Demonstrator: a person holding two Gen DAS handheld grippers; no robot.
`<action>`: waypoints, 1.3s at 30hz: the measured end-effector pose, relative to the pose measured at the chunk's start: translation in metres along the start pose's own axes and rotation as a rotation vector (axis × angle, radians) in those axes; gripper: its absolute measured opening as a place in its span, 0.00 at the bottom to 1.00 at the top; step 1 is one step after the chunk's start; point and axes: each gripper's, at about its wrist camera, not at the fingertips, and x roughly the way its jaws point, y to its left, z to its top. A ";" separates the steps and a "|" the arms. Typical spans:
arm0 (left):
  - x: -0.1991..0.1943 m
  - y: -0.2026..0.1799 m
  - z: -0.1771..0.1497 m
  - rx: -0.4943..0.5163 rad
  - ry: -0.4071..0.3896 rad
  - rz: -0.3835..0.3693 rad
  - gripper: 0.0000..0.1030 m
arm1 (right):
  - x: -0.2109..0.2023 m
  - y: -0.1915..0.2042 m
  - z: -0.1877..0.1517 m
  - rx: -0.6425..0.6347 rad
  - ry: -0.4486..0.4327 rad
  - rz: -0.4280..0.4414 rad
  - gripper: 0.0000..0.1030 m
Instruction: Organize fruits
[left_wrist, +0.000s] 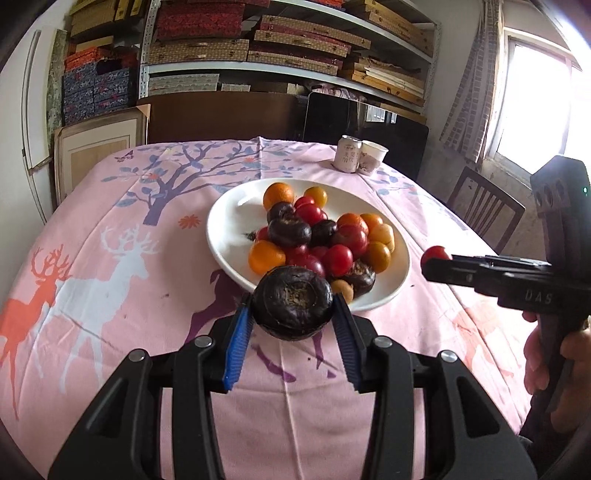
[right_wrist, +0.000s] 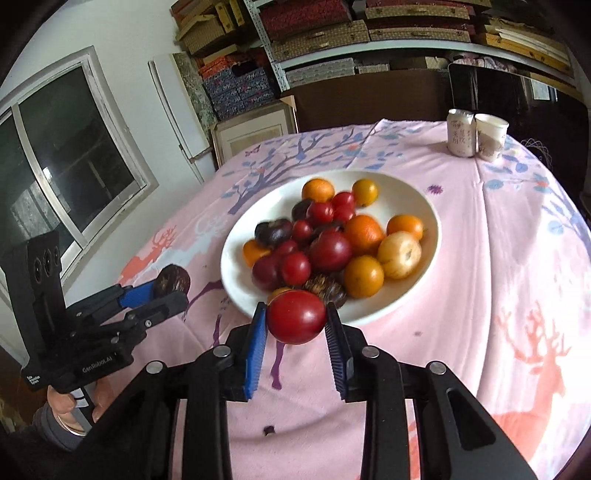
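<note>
Gripping a dark fruit (left_wrist: 292, 303), left gripper (left_wrist: 292, 314) hangs beside plate (left_wrist: 225, 236) rim.

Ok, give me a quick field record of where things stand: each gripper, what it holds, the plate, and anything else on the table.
left gripper: shut on dark brown round water chestnut
right gripper: shut on glossy red round tomato
white round ceramic plate: heaped with red, orange, yellow and dark fruits
held fruits: both off the plate, at its near rim
far corner: pale drink can beside white paper cup
surface: pink deer-print tablecloth
</note>
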 end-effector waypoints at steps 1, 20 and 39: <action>0.002 -0.002 0.009 0.006 -0.003 -0.008 0.41 | -0.002 -0.003 0.012 0.000 -0.013 -0.003 0.30; 0.065 0.007 0.063 -0.011 0.064 0.094 0.93 | 0.038 -0.038 0.059 0.092 -0.008 0.010 0.63; -0.095 -0.041 -0.058 -0.011 0.002 0.177 0.95 | -0.083 0.015 -0.081 0.028 -0.070 -0.091 0.97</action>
